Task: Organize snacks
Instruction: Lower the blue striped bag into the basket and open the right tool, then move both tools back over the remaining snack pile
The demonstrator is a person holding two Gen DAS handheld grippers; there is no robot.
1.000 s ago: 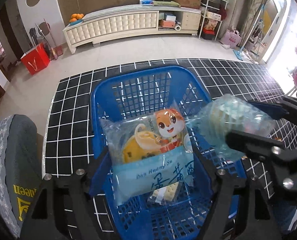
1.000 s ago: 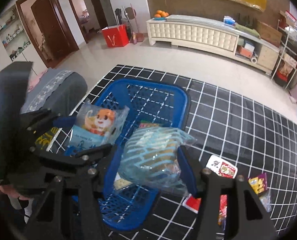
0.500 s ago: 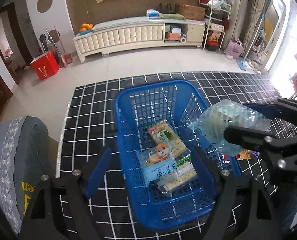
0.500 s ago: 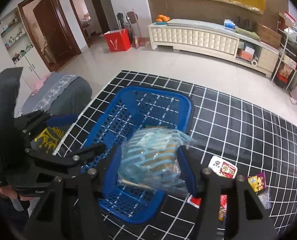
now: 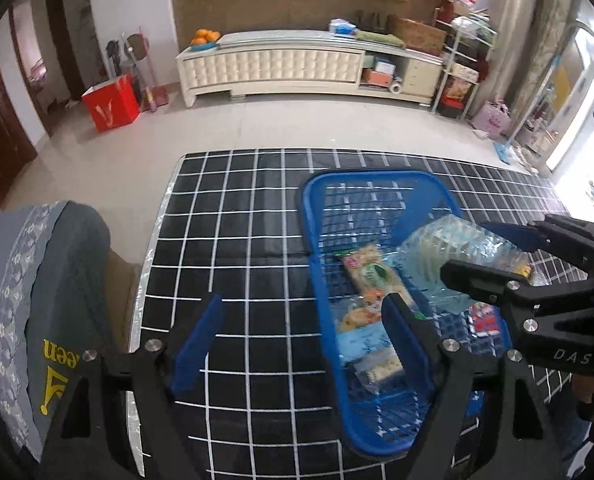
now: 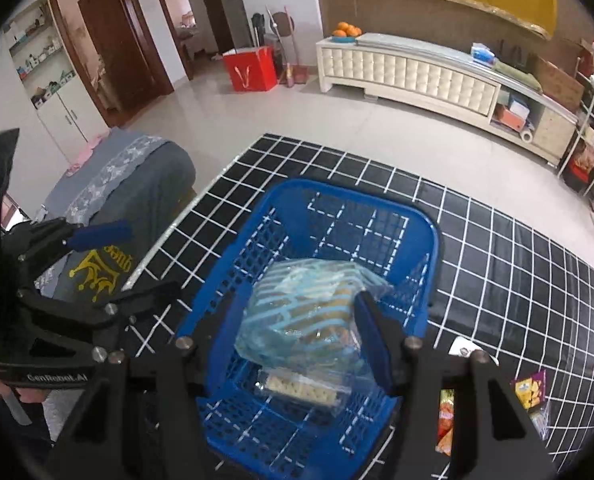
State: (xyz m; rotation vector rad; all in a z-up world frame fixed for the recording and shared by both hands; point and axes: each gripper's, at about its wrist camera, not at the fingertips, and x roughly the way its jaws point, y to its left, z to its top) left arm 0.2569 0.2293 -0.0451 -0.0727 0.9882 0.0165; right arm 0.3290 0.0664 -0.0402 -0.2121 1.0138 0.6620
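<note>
We hold a clear bag of biscuits with pale blue stripes (image 6: 309, 312) in the right gripper (image 6: 297, 332), its blue pads pressed against the bag's two sides, jaws closed on it about halfway. The bag hangs over the blue basket (image 6: 377, 192), above the packs already lying on the mesh floor: a cracker pack (image 6: 301, 388) shows just under the bag at 6 o'clock. From the left wrist view we see the same bag (image 5: 453, 256) at 3 o'clock, with a green-and-orange cracker pack (image 5: 373, 276) and a pale blue pastry pack (image 5: 365, 340) lying in the basket (image 5: 321, 264) beside it. Our left gripper (image 5: 301, 340) holds nothing, jaws spread wide, one finger over the black grid mat (image 5: 237, 216) and the other over the basket's near wall. On the mat at 4 o'clock of the basket lie loose snack packets (image 6: 531, 392). A grey cushion (image 5: 37, 300) sits at 9 o'clock.
</note>
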